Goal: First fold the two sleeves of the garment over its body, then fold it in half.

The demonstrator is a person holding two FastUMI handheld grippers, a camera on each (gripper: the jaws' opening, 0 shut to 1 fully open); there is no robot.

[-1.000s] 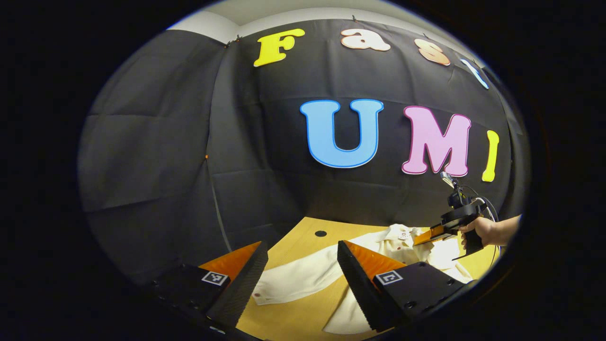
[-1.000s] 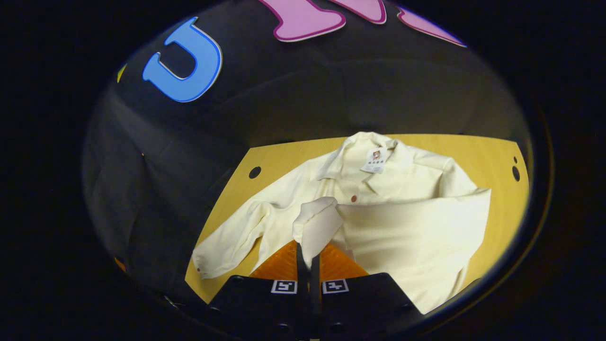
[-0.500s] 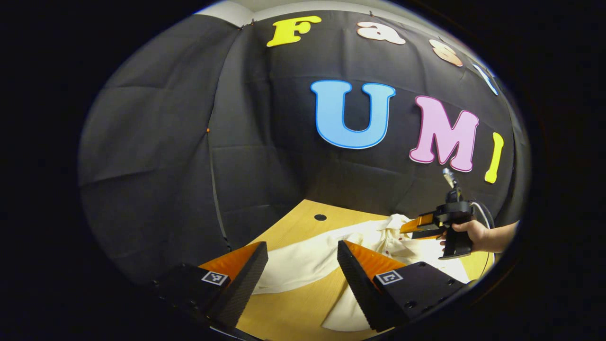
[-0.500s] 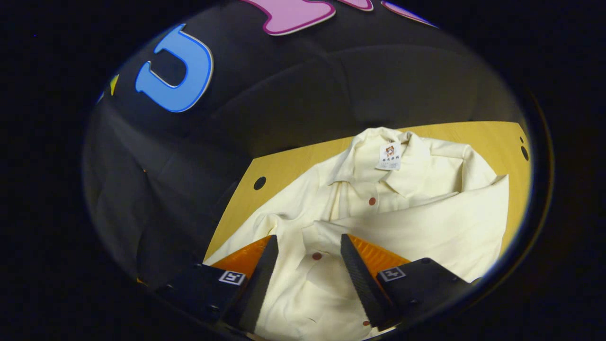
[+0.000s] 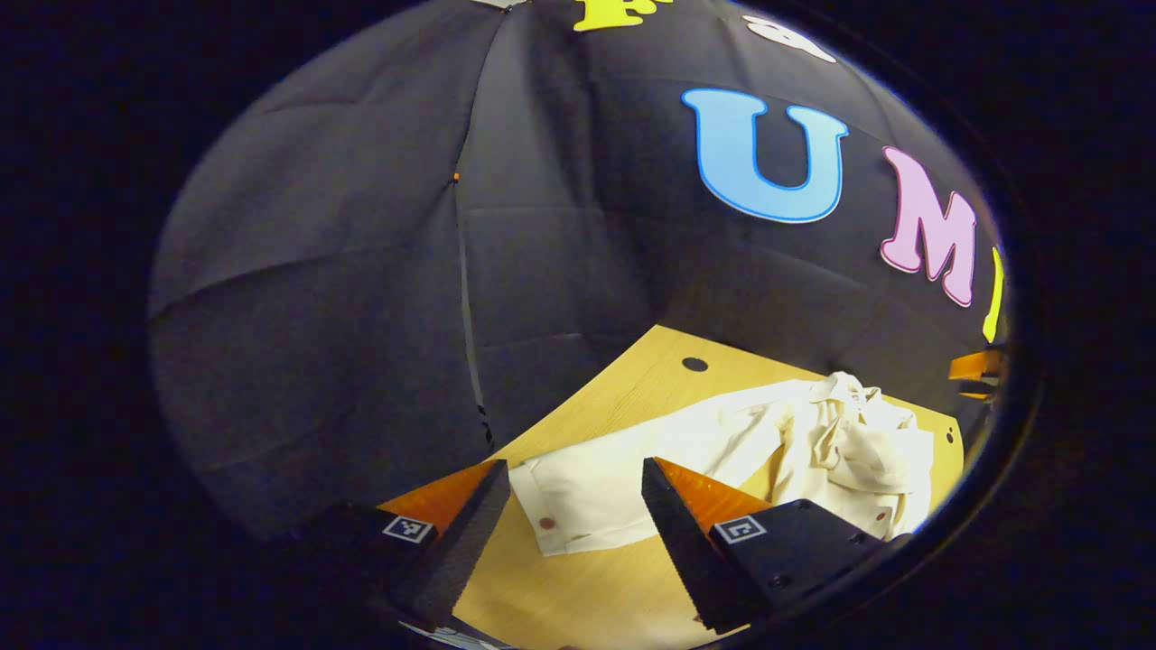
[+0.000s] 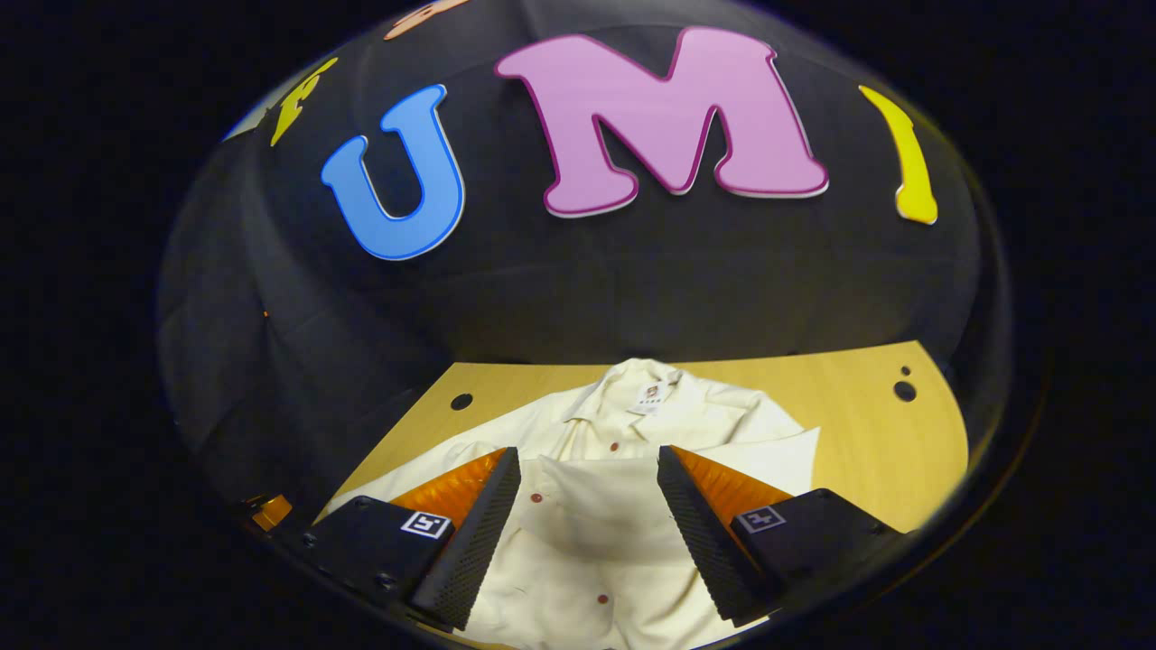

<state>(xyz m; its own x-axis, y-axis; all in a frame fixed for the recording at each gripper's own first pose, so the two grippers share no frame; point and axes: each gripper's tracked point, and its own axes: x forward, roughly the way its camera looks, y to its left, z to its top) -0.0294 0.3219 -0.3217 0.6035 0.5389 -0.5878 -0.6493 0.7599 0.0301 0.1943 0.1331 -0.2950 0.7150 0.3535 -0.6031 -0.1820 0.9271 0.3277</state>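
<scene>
A light wooden table (image 5: 578,587) carries a single cream garment (image 6: 623,533), and we see it from two sides. In the left gripper view, one sleeve (image 5: 632,478) lies stretched flat across the bare wood, its cuff (image 5: 553,516) with a dark red button nearest us, while the body of the garment sits bunched toward the far right edge. A round hole (image 5: 694,364) marks the tabletop just beyond the sleeve. In the right gripper view, we look along the buttoned front toward the collar (image 6: 632,379), with the other sleeve (image 6: 768,449) lying folded across the body. Two more holes (image 6: 904,389) sit near the table's right far corner.
</scene>
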